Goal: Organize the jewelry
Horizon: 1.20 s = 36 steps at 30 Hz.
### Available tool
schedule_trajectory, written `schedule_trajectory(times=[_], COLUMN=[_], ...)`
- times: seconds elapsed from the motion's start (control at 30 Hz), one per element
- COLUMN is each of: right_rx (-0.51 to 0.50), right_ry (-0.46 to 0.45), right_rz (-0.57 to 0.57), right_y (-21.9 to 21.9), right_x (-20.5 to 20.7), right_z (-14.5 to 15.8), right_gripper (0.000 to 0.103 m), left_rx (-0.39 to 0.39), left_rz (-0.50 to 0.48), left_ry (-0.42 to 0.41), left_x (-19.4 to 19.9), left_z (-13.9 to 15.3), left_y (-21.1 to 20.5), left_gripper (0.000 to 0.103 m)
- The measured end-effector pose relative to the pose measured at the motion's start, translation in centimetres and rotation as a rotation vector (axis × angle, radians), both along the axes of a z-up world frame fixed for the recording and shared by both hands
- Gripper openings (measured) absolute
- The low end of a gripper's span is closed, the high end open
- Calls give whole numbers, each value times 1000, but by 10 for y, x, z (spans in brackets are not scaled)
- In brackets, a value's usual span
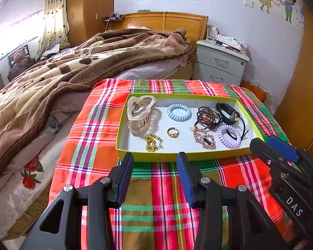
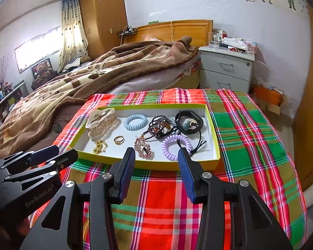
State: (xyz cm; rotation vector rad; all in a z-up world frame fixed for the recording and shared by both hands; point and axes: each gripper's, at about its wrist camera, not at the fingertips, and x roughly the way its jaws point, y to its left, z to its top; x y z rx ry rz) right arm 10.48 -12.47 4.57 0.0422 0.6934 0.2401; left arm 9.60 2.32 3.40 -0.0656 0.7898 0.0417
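Yellow-rimmed tray (image 1: 183, 156) at frame centre, bare plaid cloth (image 1: 160, 208) below its near edge, left gripper (image 1: 155, 158) and right gripper (image 2: 156, 154) held open, empty.

Inspector A: The tablecloth (image 1: 160, 198) is plaid: red, orange, green and olive, with pink and white lines. The tray (image 1: 177, 155) has yellow-green walls and a white floor.

Inspector B: Confirmed. One coil hair tie (image 1: 179, 112) is pale blue, the other coil hair tie (image 1: 229, 136) lilac. The chain (image 1: 153, 142) and ring (image 1: 173, 132) are gold. The hair claw (image 1: 140, 112) is cream and translucent amber.

Inspector A: The bead bracelets (image 1: 207, 116) are dark maroon; the crystal bracelet (image 1: 204, 139) is pink. The band (image 1: 226, 111) is black.

Inspector B: The gripper pads (image 2: 126, 174) are blue on black frames. The blanket (image 1: 52, 75) is brown and cream with paw prints.
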Motion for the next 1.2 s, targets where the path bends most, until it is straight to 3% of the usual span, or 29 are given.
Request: schedule_trajectory(times=[1.2], right_rx=[8], right_ry=[3], right_rz=[-3], right_y=[2], right_x=[-2], right_z=[-3], right_gripper=[44], left_rx=[18], left_rz=[4], left_ry=[20], left_x=[0], left_z=[-4], left_y=[-1], left_gripper=[45])
